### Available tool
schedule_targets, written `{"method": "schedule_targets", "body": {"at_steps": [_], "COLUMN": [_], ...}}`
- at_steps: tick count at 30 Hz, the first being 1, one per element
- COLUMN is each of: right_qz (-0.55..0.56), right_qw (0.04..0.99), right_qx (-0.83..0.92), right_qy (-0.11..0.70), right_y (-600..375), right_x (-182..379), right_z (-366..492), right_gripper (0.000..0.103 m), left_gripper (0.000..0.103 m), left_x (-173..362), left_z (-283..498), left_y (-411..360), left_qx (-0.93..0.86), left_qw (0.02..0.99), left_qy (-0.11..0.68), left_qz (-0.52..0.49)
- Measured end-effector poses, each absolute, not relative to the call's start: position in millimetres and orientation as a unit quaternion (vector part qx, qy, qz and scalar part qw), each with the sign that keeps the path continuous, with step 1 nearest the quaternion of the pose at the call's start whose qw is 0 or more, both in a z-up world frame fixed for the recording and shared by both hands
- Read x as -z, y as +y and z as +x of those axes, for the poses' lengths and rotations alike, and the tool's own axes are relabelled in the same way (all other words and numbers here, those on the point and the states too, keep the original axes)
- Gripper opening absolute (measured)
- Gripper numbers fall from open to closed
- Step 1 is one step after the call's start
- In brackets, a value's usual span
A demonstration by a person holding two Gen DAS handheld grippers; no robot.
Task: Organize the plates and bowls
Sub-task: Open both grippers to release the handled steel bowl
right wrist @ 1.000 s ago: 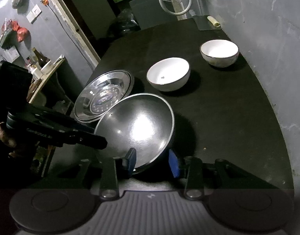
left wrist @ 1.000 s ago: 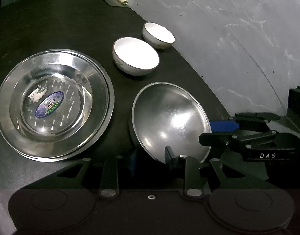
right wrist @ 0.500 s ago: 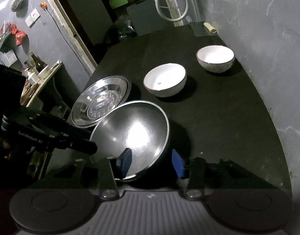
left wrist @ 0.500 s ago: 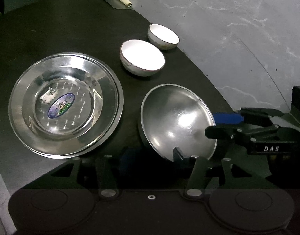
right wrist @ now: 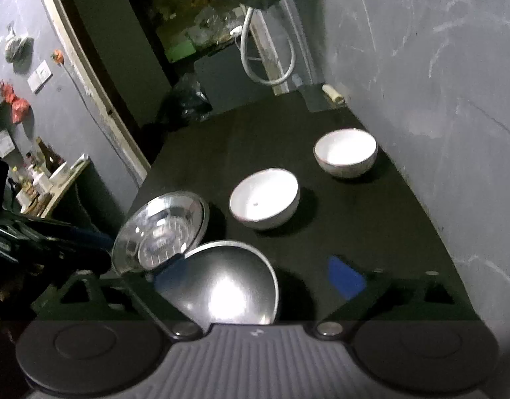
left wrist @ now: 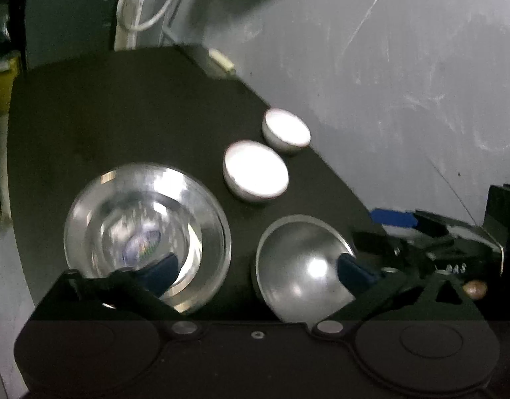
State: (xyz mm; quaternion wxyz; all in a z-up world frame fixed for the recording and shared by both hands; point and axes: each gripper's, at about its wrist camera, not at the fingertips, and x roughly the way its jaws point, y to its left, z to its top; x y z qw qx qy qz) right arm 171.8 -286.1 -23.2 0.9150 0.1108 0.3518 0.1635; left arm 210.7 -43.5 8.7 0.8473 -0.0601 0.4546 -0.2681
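both grippers, left (left wrist: pixel 255 271) and right (right wrist: pixel 259 276), are opening wide and gripping nothing. steel bowl (right wrist: pixel 228 282) sits free right under the right one, plate (right wrist: pixel 160 232) touching its left rim. white bowls (right wrist: pixel 264 199) lie beyond the steel bowl, so right's nearer.

Desk (right wrist: pixel 371 219): black top, set against a grey wall (right wrist: pixel 437 66).
Far corner: small cream roll (right wrist: pixel 333 93).
Hose (right wrist: pixel 255 66): white loop behind.
Left wall: light switch (right wrist: pixel 40 74), red bags (right wrist: pixel 17 106).
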Motion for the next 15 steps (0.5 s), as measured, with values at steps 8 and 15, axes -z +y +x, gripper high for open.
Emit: {"method": "schedule_targets", "body": {"at_steps": [8, 15], "right_qz": [0.134, 0.121], "right_qw": [0.925, 0.924], "right_qx": [-0.102, -0.063], "right_qy": [0.342, 0.356], "right_y": [-284.9, -282.0], "right_x": [25.1, 32.7], "right_z": [193.0, 207.6], "right_gripper": [0.103, 0.103], "left_gripper": [0.102, 0.102], "left_x": [-17.4, -13.1], "left_z": [238.8, 273.5], "left_y": [-45.4, -59.9], "left_qx": [0.224, 0.101], "left_qw": [0.884, 0.914], "left_qy": [0.408, 0.393], "left_qz": [-0.052, -0.008]}}
